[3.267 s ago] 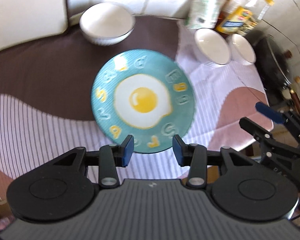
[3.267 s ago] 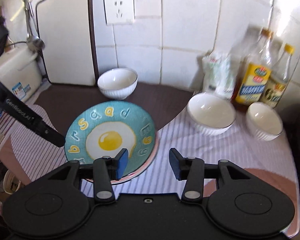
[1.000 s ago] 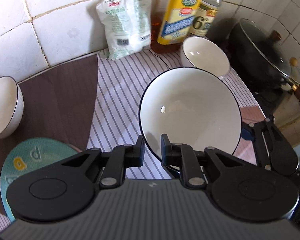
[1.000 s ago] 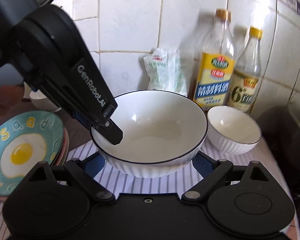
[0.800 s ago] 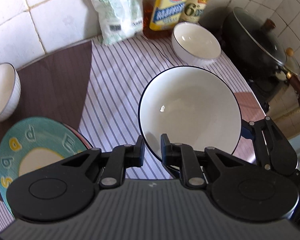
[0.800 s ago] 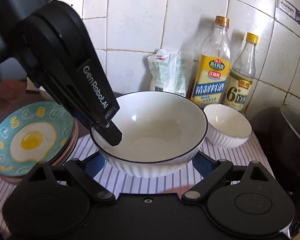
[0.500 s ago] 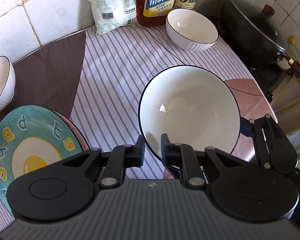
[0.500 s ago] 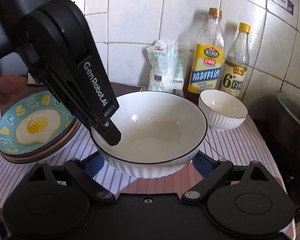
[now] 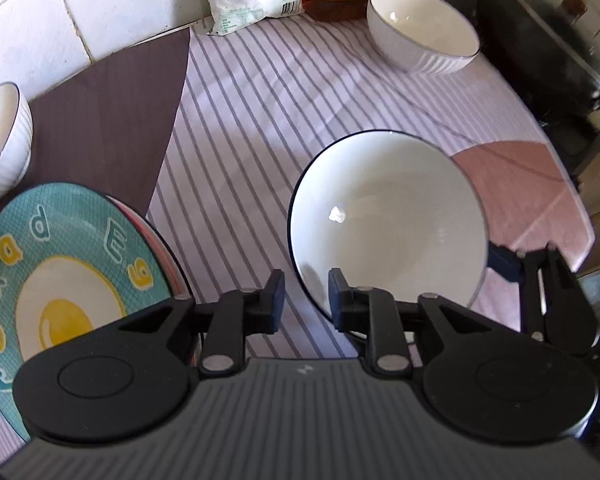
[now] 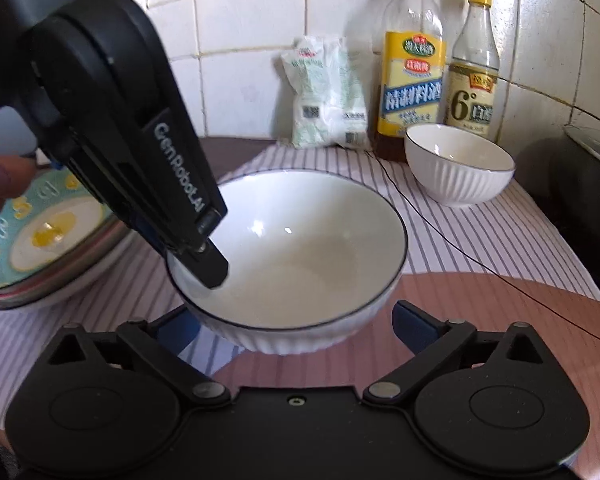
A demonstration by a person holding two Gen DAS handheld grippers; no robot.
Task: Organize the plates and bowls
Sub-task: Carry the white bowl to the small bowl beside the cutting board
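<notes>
A large white bowl with a dark rim (image 9: 388, 216) (image 10: 296, 248) rests on the striped cloth. My left gripper (image 9: 303, 295) is open, its jaws astride the bowl's near-left rim with a gap. In the right wrist view one left fingertip (image 10: 212, 268) hangs inside the bowl. My right gripper (image 10: 296, 326) is wide open, its blue pads either side of the bowl's base. A teal fried-egg plate (image 9: 56, 280) (image 10: 40, 232) tops a plate stack at the left. A small white bowl (image 9: 420, 28) (image 10: 458, 164) stands at the back right, another (image 9: 0, 140) at the far left.
A white packet (image 10: 326, 96) and two bottles (image 10: 412, 64) stand against the tiled wall. A dark wok with a lid (image 9: 540, 52) sits to the right. A thin black cable (image 10: 460, 248) crosses the cloth. The table's edge (image 9: 580, 248) is close on the right.
The large bowl came toward the table's front edge and now rests on the cloth. My left jaws have opened off its rim. The right pads have widened slightly.
</notes>
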